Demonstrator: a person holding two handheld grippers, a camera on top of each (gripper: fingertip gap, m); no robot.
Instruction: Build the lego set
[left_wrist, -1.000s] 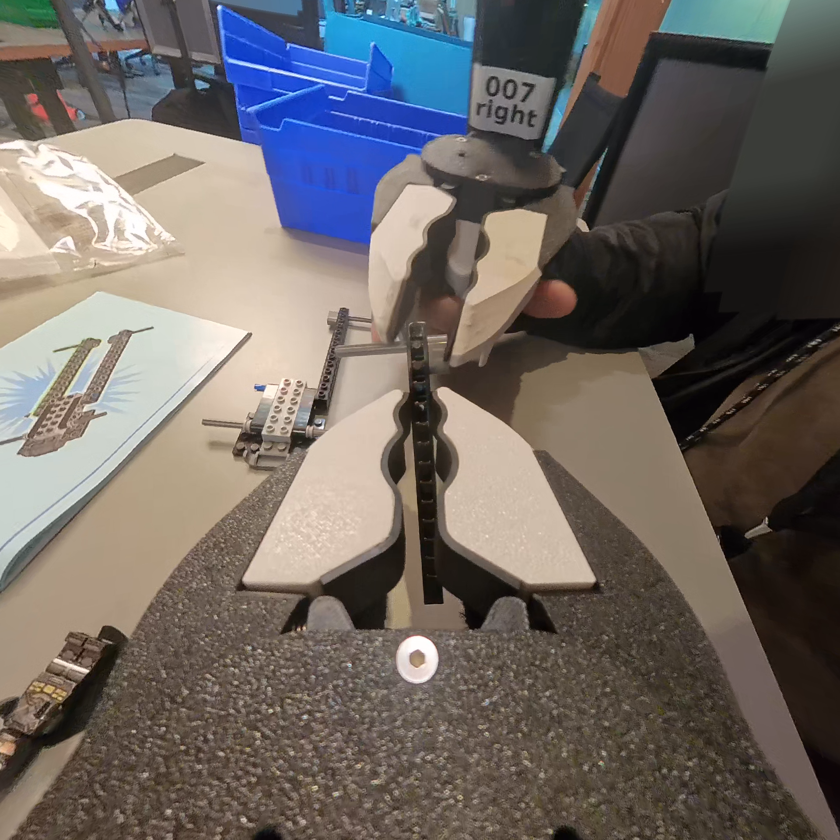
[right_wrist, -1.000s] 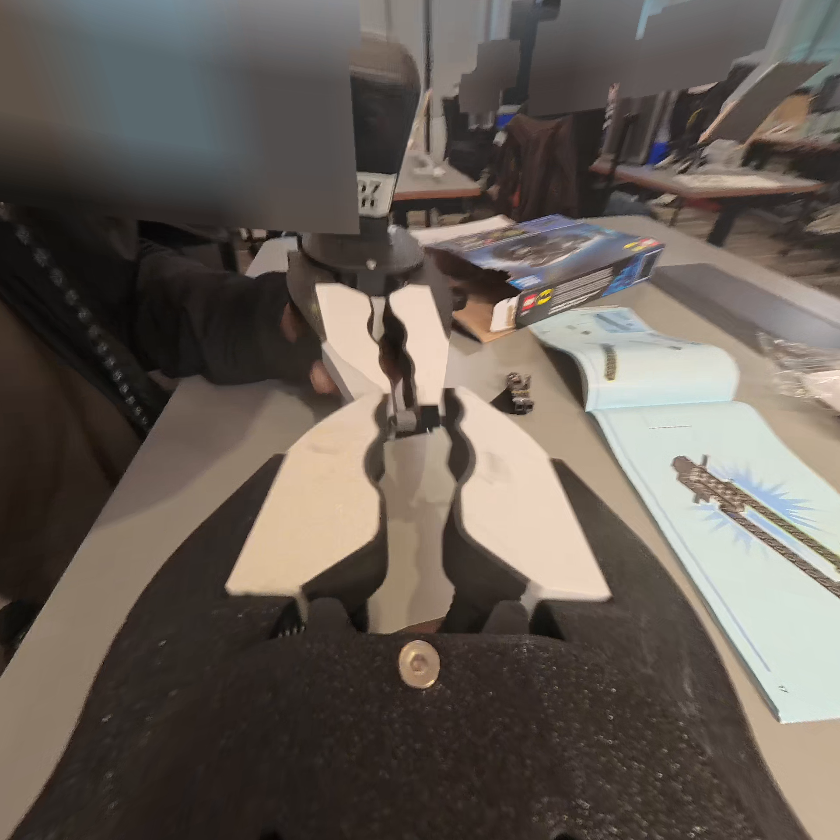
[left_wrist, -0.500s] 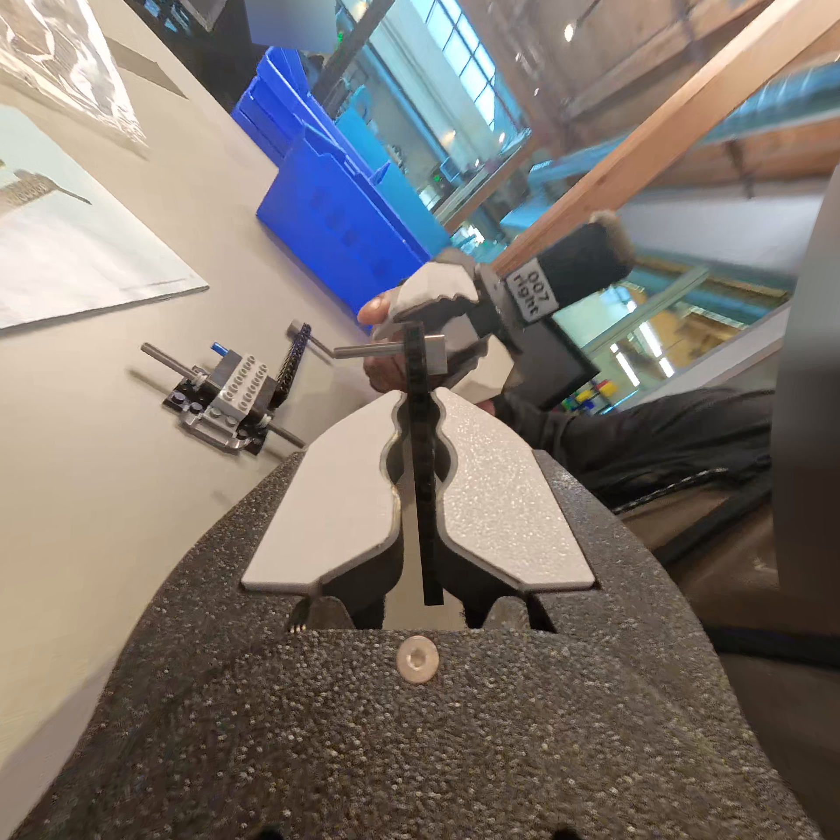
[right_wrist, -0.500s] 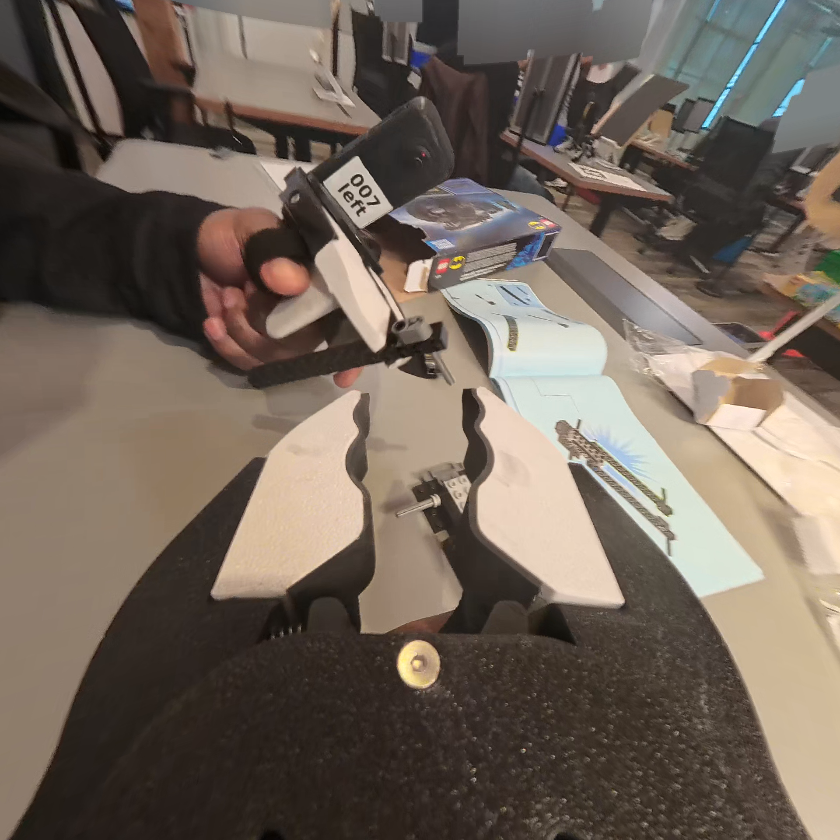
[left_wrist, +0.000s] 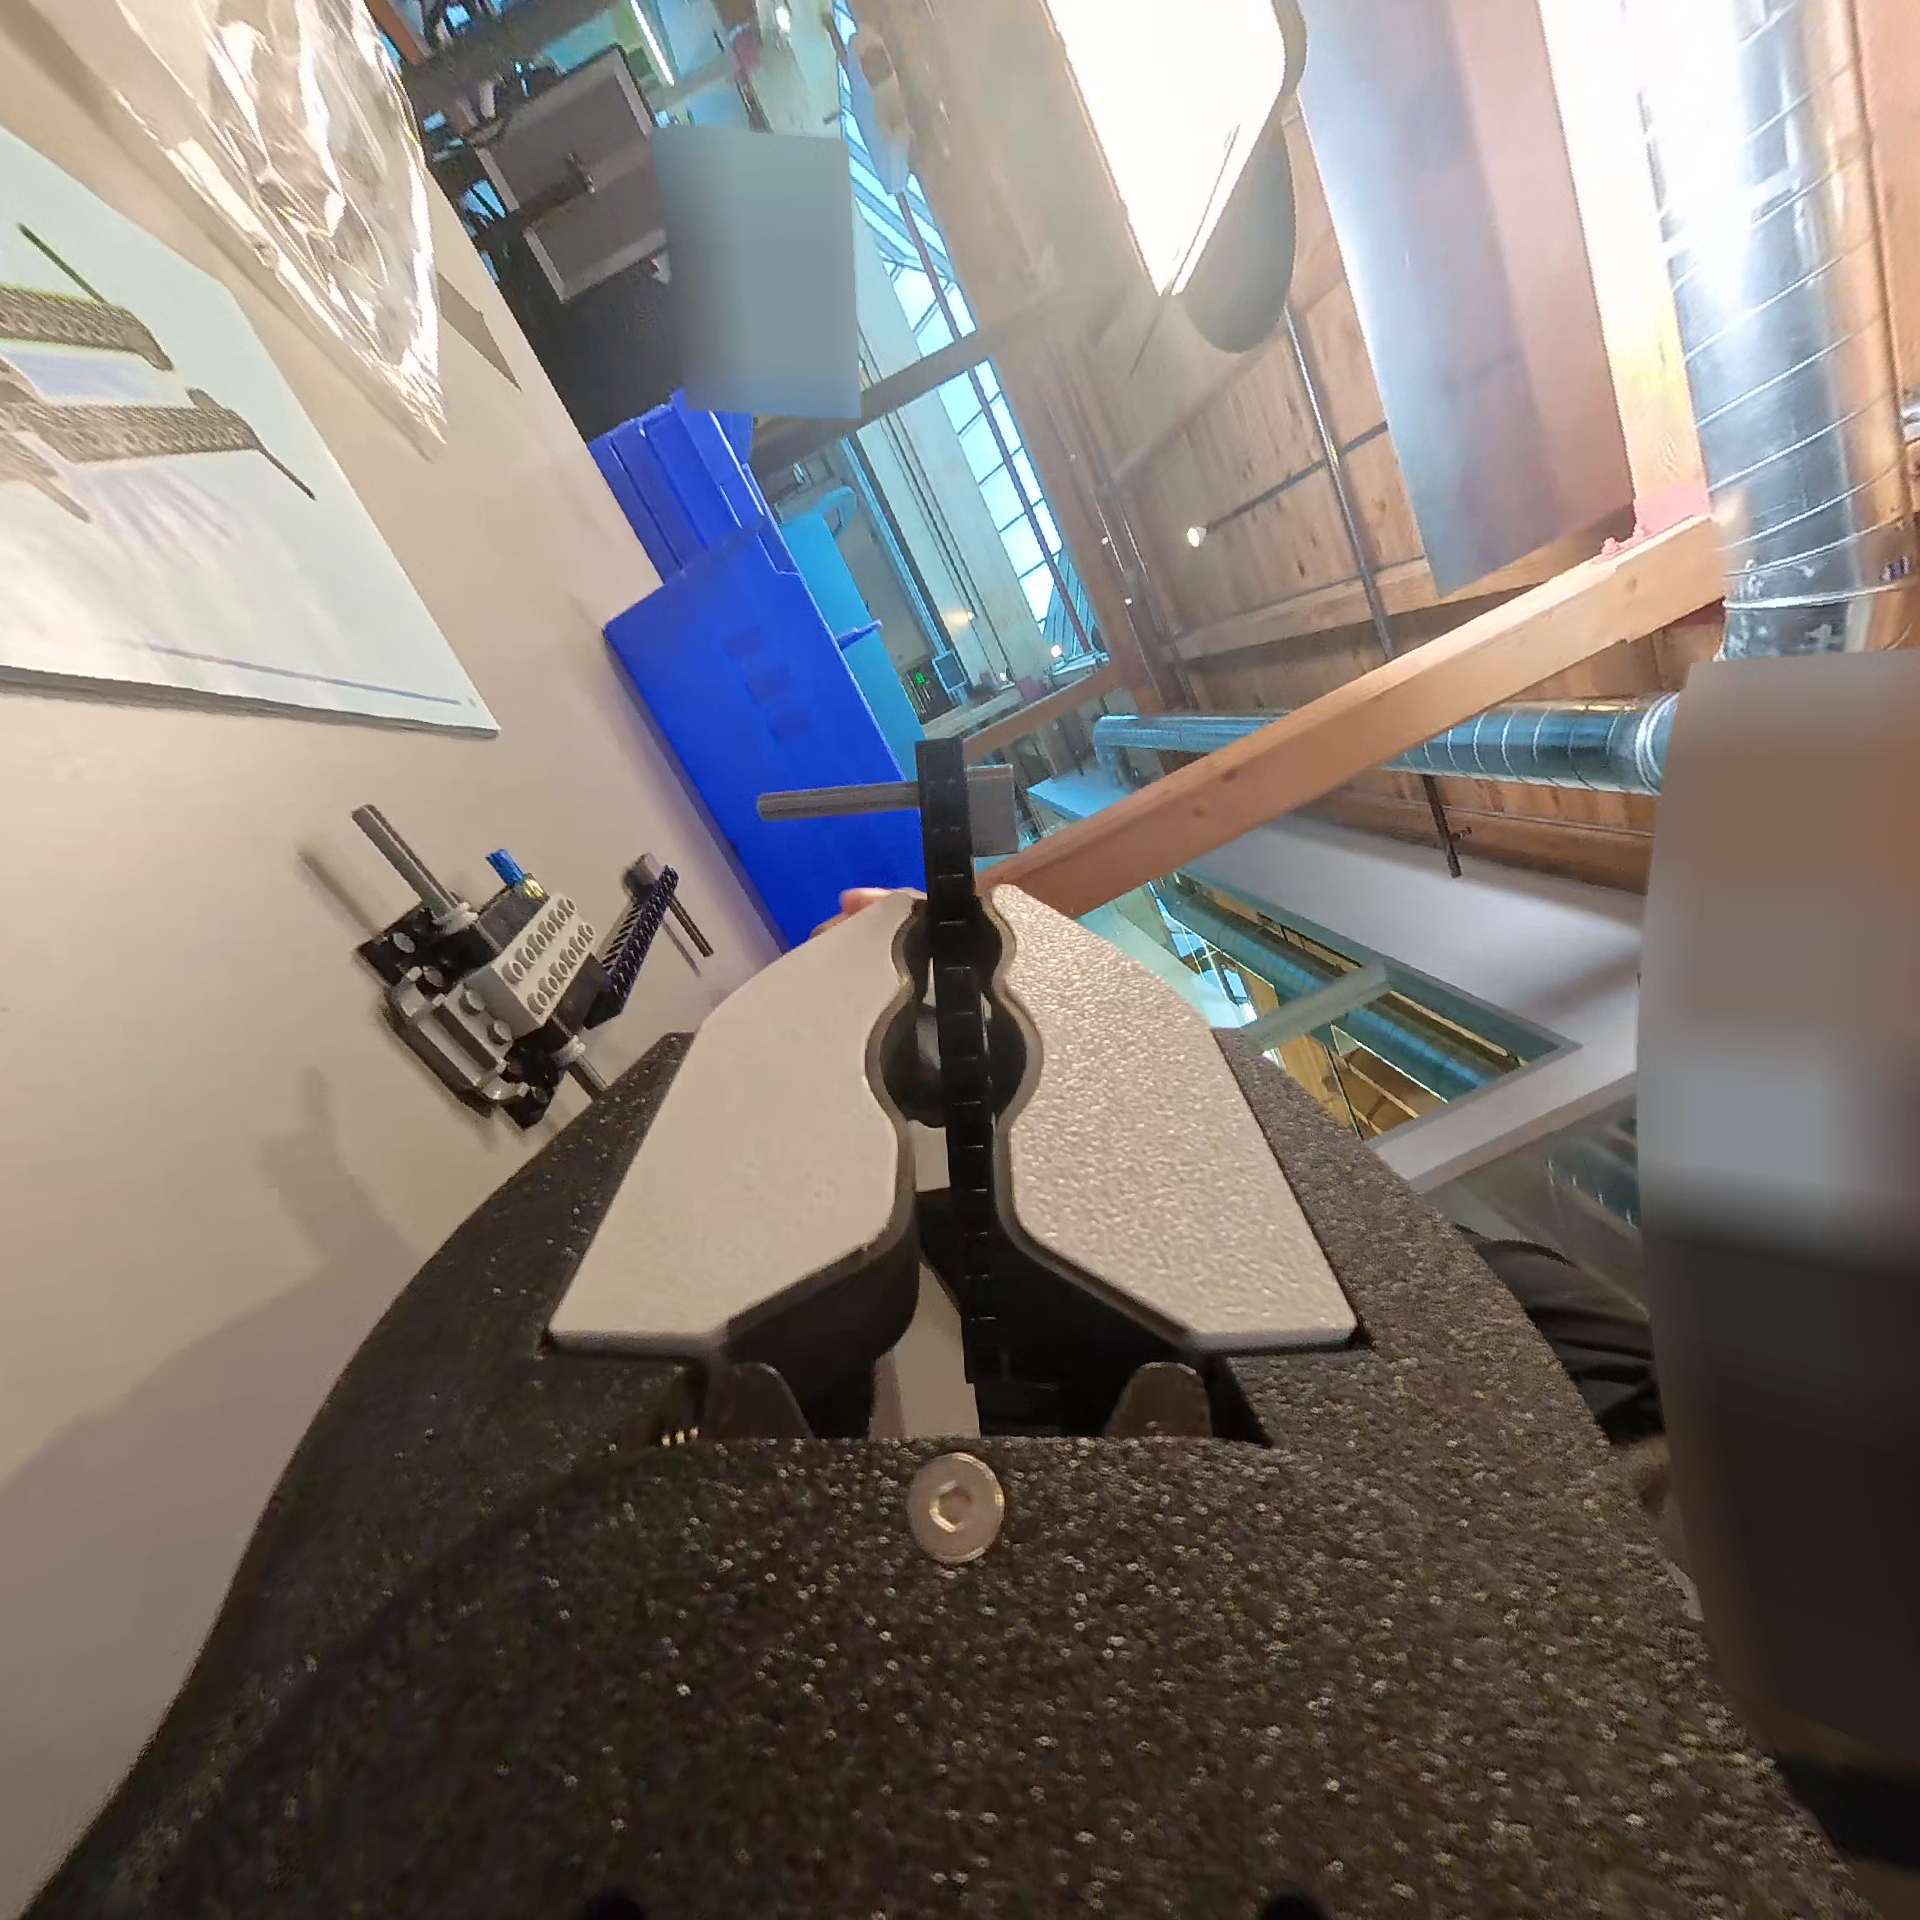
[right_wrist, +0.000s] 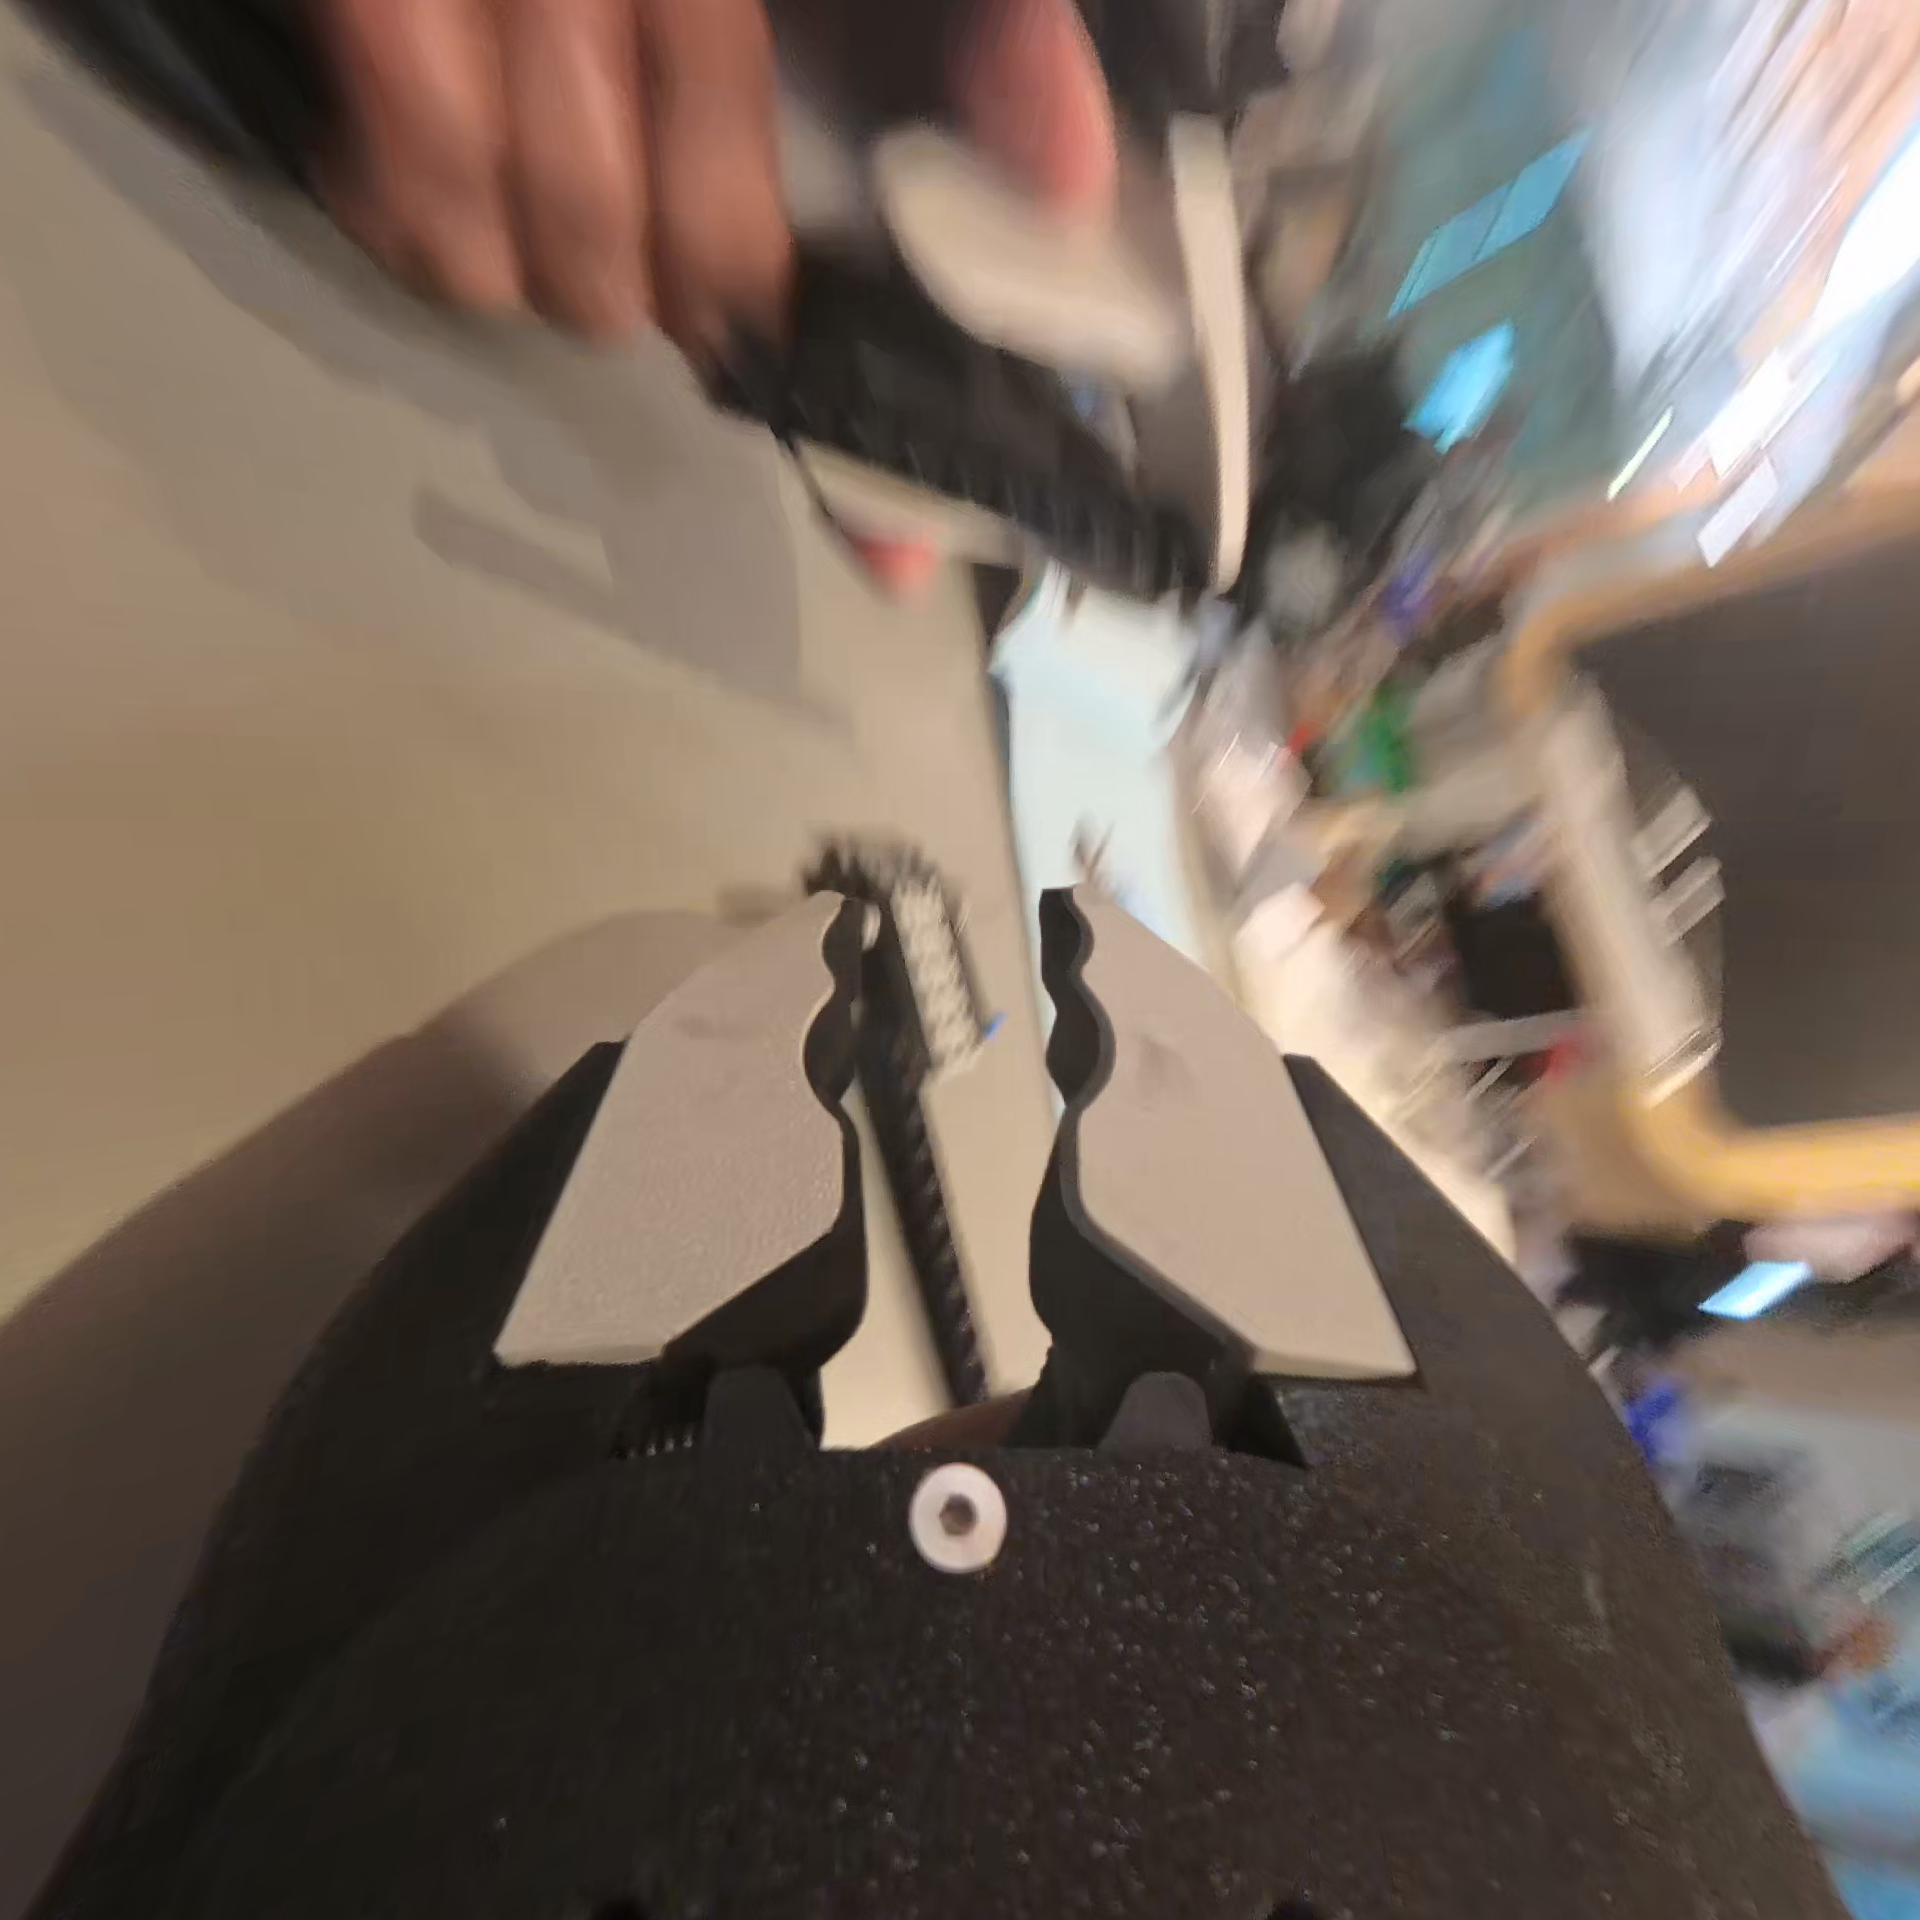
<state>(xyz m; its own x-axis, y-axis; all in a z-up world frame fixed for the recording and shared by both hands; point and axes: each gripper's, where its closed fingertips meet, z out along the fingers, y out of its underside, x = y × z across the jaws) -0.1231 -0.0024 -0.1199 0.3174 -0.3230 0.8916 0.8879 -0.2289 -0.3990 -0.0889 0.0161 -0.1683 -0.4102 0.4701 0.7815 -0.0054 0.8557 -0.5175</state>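
table (left_wrist: 156, 935): beige, flat
on it: brick assembly (left_wrist: 499, 997), open instruction booklet (left_wrist: 187, 540), clear plastic bag (left_wrist: 312, 177), blue bins (left_wrist: 748, 707)

- My left claw (left_wrist: 951, 914) is rolled hard sideways, fingers (left_wrist: 1122, 1101) nearly closed & pinched on a thin black strip (left_wrist: 961, 1039) that sticks out past the tips.
- My right claw (right_wrist: 951, 914) is tilted too; view v. blurred. Fingers (right_wrist: 717, 1122) stand apart w/ a clear gap, gripping nothing.
- My hand (right_wrist: 582, 156) on the left claw shows blurred in the right view, fingers curled round the grip.
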